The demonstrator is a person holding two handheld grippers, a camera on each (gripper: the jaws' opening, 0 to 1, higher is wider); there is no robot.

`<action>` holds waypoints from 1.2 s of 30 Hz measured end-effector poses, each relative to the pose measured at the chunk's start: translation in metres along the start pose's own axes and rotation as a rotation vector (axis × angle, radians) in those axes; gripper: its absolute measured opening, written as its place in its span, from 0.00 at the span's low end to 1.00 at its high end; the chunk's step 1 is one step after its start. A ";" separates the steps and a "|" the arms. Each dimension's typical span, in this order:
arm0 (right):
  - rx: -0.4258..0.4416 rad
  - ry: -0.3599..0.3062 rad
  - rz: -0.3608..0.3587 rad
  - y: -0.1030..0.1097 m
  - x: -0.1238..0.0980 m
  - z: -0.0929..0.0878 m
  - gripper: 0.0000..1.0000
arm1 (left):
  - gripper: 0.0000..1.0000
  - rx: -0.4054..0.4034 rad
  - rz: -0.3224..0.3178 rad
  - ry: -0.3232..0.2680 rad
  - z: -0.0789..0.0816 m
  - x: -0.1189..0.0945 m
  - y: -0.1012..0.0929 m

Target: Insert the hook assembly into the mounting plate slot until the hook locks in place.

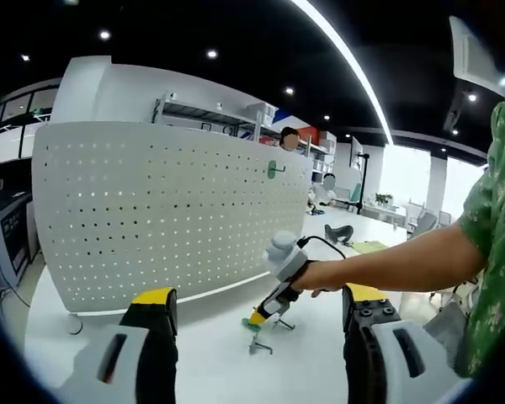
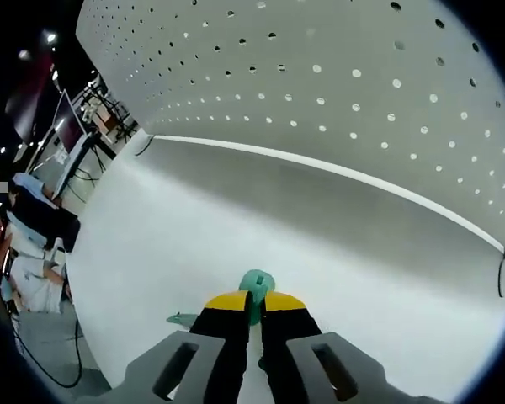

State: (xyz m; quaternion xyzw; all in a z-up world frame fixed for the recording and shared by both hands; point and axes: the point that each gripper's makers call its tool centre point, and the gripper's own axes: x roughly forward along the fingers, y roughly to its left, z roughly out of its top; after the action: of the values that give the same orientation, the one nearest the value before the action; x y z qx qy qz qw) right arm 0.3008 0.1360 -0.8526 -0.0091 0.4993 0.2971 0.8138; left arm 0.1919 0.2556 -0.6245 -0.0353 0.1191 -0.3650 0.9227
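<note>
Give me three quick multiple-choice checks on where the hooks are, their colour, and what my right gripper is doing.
1. Where is the loose hook?
A. On the white table, near the right gripper
B. Hanging low on the pegboard
C. Between the left gripper's jaws

2. What colour is the hook in the right gripper?
A. Red
B. Green
C. Black

3. What state is the left gripper in?
A. Shut on a hook
B. Open, holding nothing
C. Shut on a cable

Answers: 1 A, it lies on the table below the pegboard. 2 B, a green hook shows between the jaws. 3 B, its jaws stand wide apart.
</note>
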 end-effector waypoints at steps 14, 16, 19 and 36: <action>0.003 -0.011 0.009 0.001 0.001 0.001 0.02 | 0.82 0.000 -0.001 0.003 -0.001 0.001 0.000; 0.002 -0.017 0.009 0.001 0.000 0.002 0.02 | 0.82 0.001 -0.003 0.003 -0.001 0.002 -0.001; -0.004 -0.025 0.008 0.001 -0.001 0.003 0.01 | 0.82 0.000 -0.004 0.004 -0.001 0.002 -0.001; -0.028 -0.099 -0.004 0.006 -0.019 0.018 0.01 | 0.82 0.007 -0.016 0.001 0.002 0.005 -0.005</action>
State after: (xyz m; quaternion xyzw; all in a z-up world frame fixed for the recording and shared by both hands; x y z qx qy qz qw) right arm 0.3064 0.1371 -0.8263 -0.0067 0.4544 0.3024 0.8378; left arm 0.1927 0.2487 -0.6225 -0.0329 0.1179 -0.3726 0.9199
